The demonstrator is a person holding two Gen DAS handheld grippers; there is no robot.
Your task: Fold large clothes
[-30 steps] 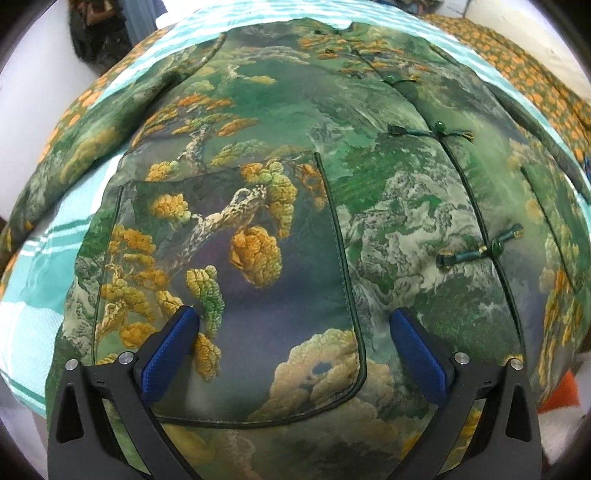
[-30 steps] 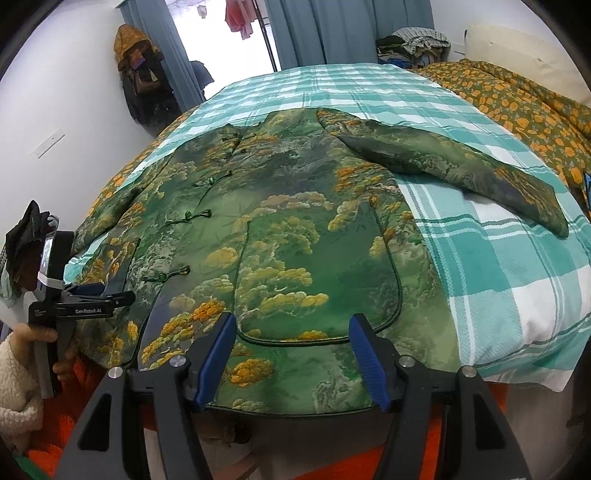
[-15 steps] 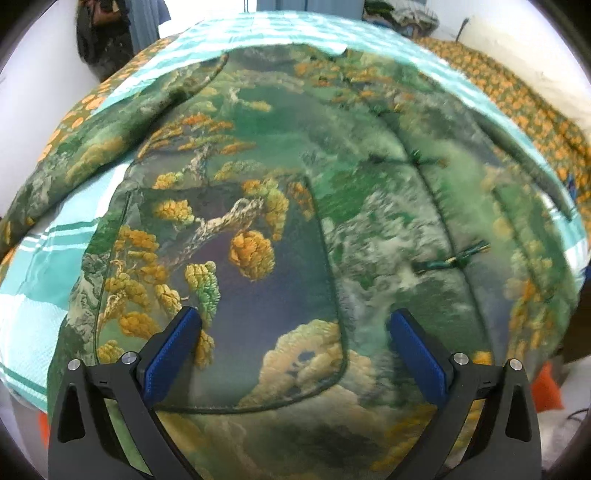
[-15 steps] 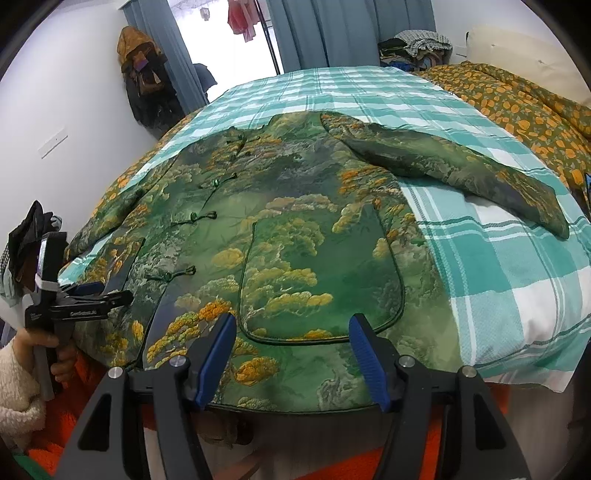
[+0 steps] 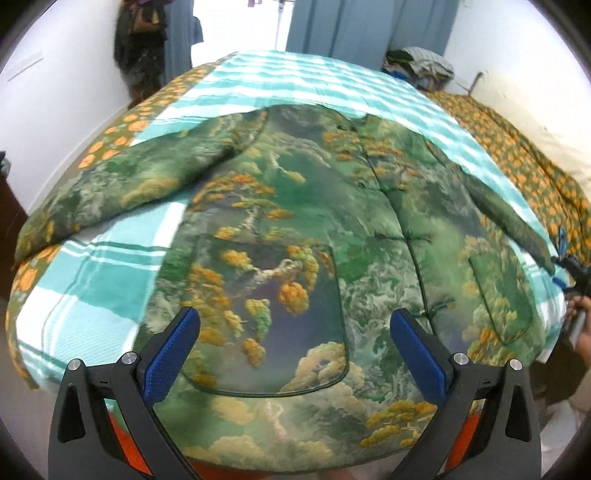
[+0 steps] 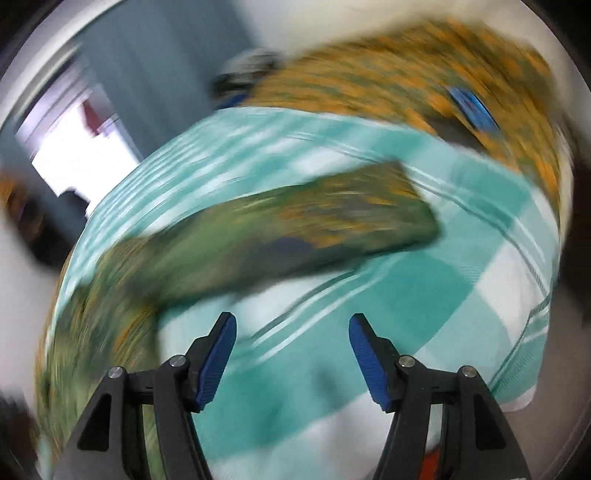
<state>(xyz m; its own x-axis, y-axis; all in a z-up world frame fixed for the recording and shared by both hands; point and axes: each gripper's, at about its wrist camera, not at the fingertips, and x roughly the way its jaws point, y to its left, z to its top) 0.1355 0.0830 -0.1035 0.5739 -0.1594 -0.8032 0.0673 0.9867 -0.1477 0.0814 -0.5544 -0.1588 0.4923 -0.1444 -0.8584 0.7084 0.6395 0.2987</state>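
A large green jacket (image 5: pixel 295 236) with orange tree and cloud print lies flat, front up, on the bed, sleeves spread. My left gripper (image 5: pixel 295 336) is open and empty, hovering over the jacket's left pocket near its hem. My right gripper (image 6: pixel 291 339) is open and empty above the checked blanket, with the jacket's right sleeve (image 6: pixel 295 232) lying just beyond it. The right wrist view is blurred by motion. The right gripper shows at the far right edge of the left wrist view (image 5: pixel 572 273).
A teal and white checked blanket (image 5: pixel 92 288) covers the bed. An orange-patterned quilt (image 5: pixel 524 177) lies along the right side. Blue curtains (image 5: pixel 369 29) and a pile of clothes (image 5: pixel 421 66) are at the back. The bed's near edge is just under the grippers.
My left gripper has pulled back and tilted up, showing more of the jacket and room. My right gripper has swung right, from the jacket's hem to the blanket near the right sleeve.
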